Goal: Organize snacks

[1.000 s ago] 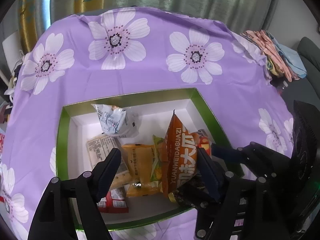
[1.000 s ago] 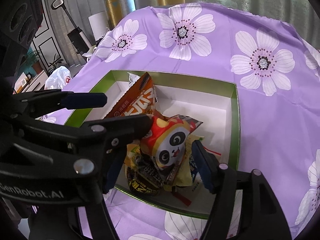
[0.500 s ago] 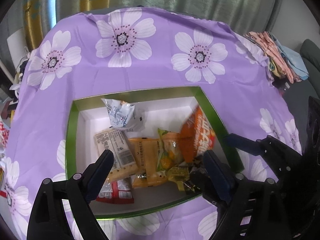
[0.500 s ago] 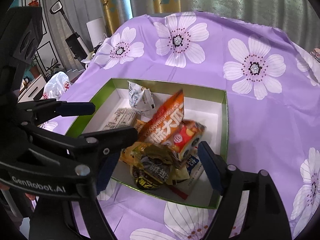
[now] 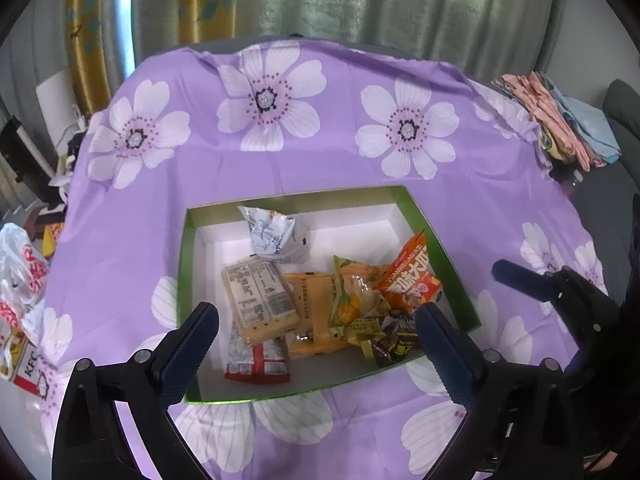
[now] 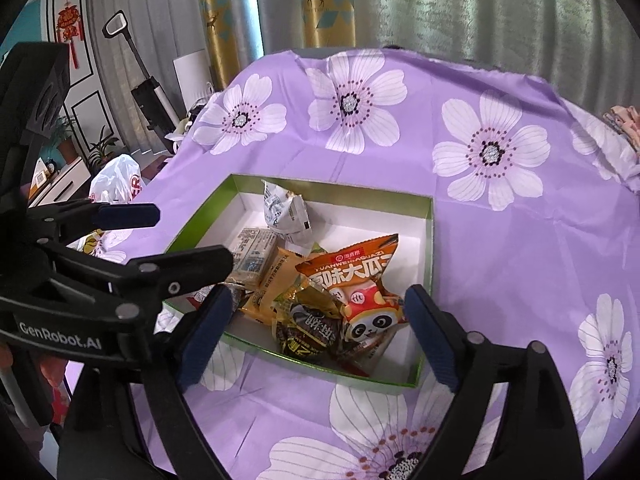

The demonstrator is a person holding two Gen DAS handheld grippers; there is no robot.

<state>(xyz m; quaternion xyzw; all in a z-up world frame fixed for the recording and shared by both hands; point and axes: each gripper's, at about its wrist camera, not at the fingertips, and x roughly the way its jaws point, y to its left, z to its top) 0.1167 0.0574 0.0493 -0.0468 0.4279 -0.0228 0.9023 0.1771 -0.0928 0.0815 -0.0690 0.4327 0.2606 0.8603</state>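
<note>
Snack packets (image 5: 320, 300) heaped in green-rimmed box (image 5: 188, 280)
Orange melon-seed bag (image 6: 356, 276) at 3 o'clock; both tongs, left (image 5: 316, 344) and right (image 6: 316, 320), just released wide, empty.

You're in a home, prob. a living room. Evidence: floor-length grey-green curtains (image 6: 460, 8) w/ gold deer-print panels; floral purple cloth (image 6: 520, 240) over the table; upright vacuum (image 6: 146, 84) by the wall; red knot ornament (image 6: 69, 24) on the wall, potted plants (image 6: 100, 150) on the floor; sofa arm (image 5: 620, 108) w/ folded laundry (image 5: 560, 120) beside it.
</note>
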